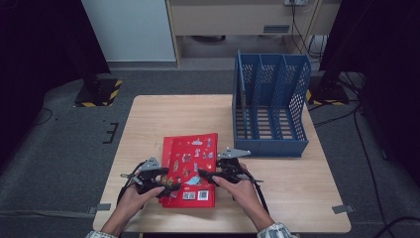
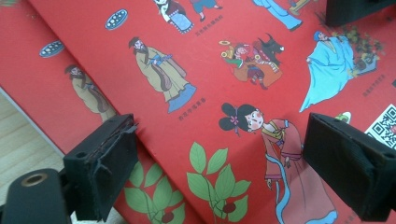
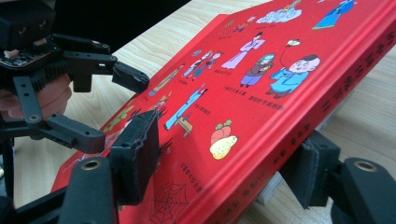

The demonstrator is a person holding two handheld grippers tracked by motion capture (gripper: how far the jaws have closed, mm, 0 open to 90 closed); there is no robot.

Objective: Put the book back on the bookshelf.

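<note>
High view: red hardcover picture book with cartoon figures (image 1: 190,168) flat on the pale wooden bench (image 1: 163,111), long axis running away from the person, blue perforated plastic file rack (image 1: 270,111) standing beyond and to the right. Left tool (image 1: 171,188) at the book's near left edge, right tool (image 1: 208,177) over its right side, both close in.

Left gripper view: jaws spread wide above the red cover, padded fingers (image 2: 105,163) clear of it, gripping nothing.

Right gripper view: book's spine edge tilted up between the jaws, one pad (image 3: 137,154) over the cover, the other under the edge; apparently closing on it, firm grip not certain. Probably lift next, spine side nearest the right tool.
</note>
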